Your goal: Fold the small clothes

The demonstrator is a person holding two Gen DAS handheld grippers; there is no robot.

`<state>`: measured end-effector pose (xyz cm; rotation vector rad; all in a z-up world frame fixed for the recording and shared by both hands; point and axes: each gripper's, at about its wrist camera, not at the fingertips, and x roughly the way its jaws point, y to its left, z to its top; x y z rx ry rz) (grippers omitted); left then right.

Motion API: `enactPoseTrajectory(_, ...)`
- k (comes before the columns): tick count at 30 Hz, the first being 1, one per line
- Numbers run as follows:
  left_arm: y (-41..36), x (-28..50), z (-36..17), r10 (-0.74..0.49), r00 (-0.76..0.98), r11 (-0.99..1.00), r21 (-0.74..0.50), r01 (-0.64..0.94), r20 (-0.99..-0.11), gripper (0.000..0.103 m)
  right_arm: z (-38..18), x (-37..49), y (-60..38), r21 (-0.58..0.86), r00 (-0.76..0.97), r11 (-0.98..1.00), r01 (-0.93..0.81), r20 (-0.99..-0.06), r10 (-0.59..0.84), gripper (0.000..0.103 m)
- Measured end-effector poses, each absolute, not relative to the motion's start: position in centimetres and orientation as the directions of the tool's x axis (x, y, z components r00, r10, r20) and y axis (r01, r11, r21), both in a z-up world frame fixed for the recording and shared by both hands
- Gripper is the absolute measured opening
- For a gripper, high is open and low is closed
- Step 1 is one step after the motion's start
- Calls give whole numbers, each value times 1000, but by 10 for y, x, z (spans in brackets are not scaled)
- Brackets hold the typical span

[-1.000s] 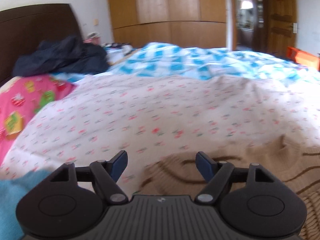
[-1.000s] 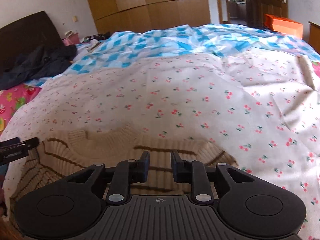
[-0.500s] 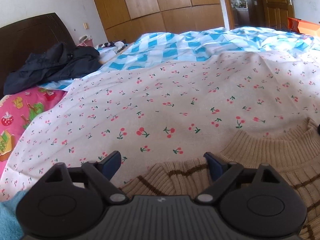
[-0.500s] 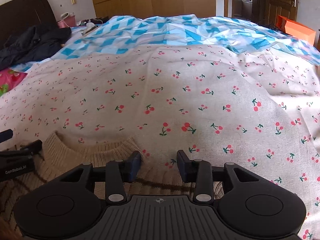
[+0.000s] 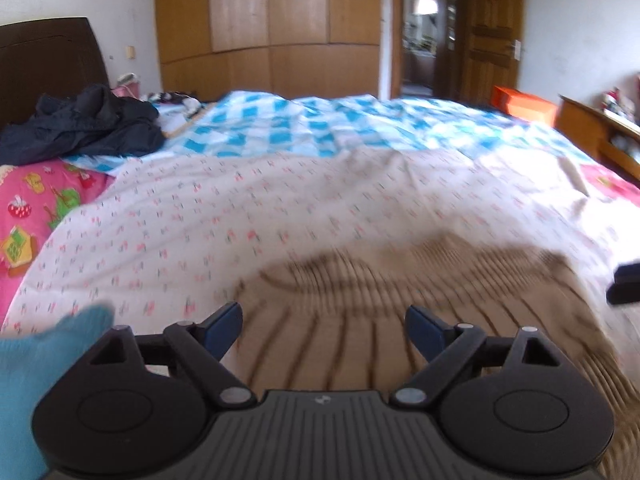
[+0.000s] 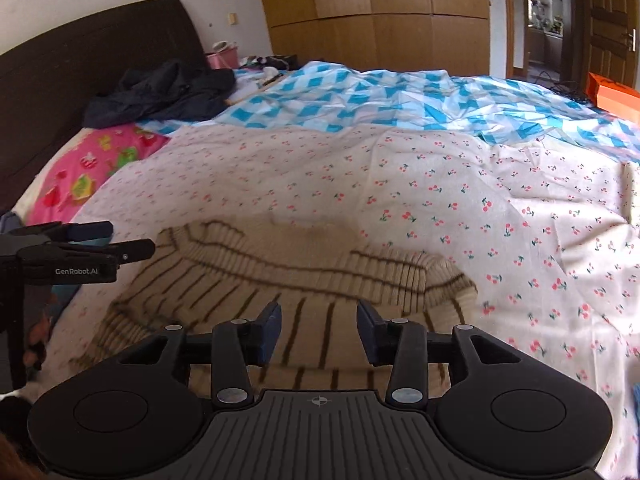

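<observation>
A big bed [image 6: 460, 184] fills most of both views. A white sheet with little red cherries [image 6: 400, 184] covers the near part of it. A blue and white checked blanket [image 6: 380, 96] lies behind the sheet, toward the top of the frame. A brown wardrobe [image 6: 380, 12] stands along the back wall at the top. A dark headboard [image 6: 80, 64] is at the upper left, and a dark jacket [image 6: 160, 92] lies crumpled in front of it. A pink pillow with pictures [image 6: 96, 164] is at the left, below the jacket. An orange box [image 6: 612, 90] sits at the right edge, near an open door.

The sweater [image 6: 304, 280] is tan with thin brown stripes. It lies folded on the cherry sheet in the lower middle of the right wrist view. In the left wrist view it is blurry and sits at the lower right [image 5: 420, 280].

The right tool [image 6: 318, 332] is at the bottom middle, over the near part of the sweater. Its jaws have just been opening. They stand apart and hold nothing, and I can see the sweater in the gap below them.

The left tool [image 5: 324, 328] is at the bottom of its own view, over the left edge of the sweater. Its jaws have also just been opening. They are spread wide and hold nothing. This tool also pokes in from the left edge of the right wrist view [image 6: 108, 242], just beside the sweater's left end.

A bit of light blue cloth [image 5: 44, 360] shows at the lower left of the left wrist view.
</observation>
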<state>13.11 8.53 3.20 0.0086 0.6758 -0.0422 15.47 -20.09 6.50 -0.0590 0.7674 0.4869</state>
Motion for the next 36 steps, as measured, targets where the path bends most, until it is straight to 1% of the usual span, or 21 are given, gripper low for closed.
enactPoseTrajectory(2,82,93,35,-63,749,997,-13,72,-659,94,71,124,-210,141,585,882,-449,-700,410,41)
enactPoseTrajectory(7,80,8,29,-170,591,985,-137,101,-789,93,67,50,-233,178,479,887,-426,-787,388,41)
enactPoseTrajectory(8,80,-3,25,-172,560,985,-145,92,-810,92,62,36,-238,171,459,893,-416,-808,368,41)
enactPoseTrajectory(10,78,-21,16,-179,494,984,-167,69,-851,85,50,19,-243,157,415,911,-382,-851,321,41)
enactPoseTrajectory(12,76,-30,7,-199,460,979,-195,56,-865,82,36,6,-248,173,371,922,-347,-877,305,41)
enactPoseTrajectory(14,72,-33,-1,-186,427,981,-187,39,-885,80,24,0,-253,209,327,928,-307,-893,309,41)
enactPoseTrajectory(16,69,-31,-8,-171,395,984,-176,22,-903,74,10,-6,-257,238,281,933,-270,-907,312,41)
enactPoseTrajectory(18,69,-31,-12,-173,376,983,-182,13,-910,74,-1,-11,-260,259,262,932,-254,-909,324,42)
enactPoseTrajectory(20,69,-29,-14,-173,368,983,-184,4,-914,73,-7,-9,-261,279,266,929,-242,-902,340,42)
enactPoseTrajectory(22,71,-24,-17,-195,351,976,-216,-22,-916,63,-15,-5,-263,306,260,927,-218,-897,357,42)
enactPoseTrajectory(23,72,-22,-17,-209,342,973,-231,-25,-916,60,-19,-2,-265,323,246,925,-200,-897,367,41)
enactPoseTrajectory(24,72,-23,-17,-211,338,972,-233,-25,-917,55,-21,0,-267,341,238,922,-184,-895,378,31)
enactPoseTrajectory(25,72,-24,-16,-209,338,973,-230,-25,-918,49,-22,1,-270,362,233,916,-171,-889,395,23)
enactPoseTrajectory(26,74,-25,-15,-213,340,971,-236,-27,-916,46,-22,2,-273,388,234,908,-156,-879,416,13)
enactPoseTrajectory(27,76,-26,-14,-222,343,968,-248,-33,-913,37,-20,3,-278,425,247,895,-136,-860,446,12)
enactPoseTrajectory(28,79,-27,-12,-232,346,964,-263,-46,-909,25,-17,2,-283,456,267,882,-121,-841,471,11)
enactPoseTrajectory(30,91,-27,-7,-290,367,934,-345,-92,-884,13,-8,1,-291,513,323,853,-99,-794,515,10)
enactPoseTrajectory(31,98,-27,-5,-339,390,903,-413,-122,-856,11,-4,1,-295,539,349,837,-93,-770,534,9)
enactPoseTrajectory(33,110,-28,0,-409,437,842,-517,-158,-801,11,6,3,-301,587,401,806,-79,-721,565,8)
enactPoseTrajectory(34,113,-28,4,-426,458,822,-545,-164,-780,11,10,4,-305,613,427,787,-74,-694,580,8)
enactPoseTrajectory(36,116,-27,10,-417,488,821,-548,-160,-767,11,21,7,-311,654,480,753,-73,-638,601,7)
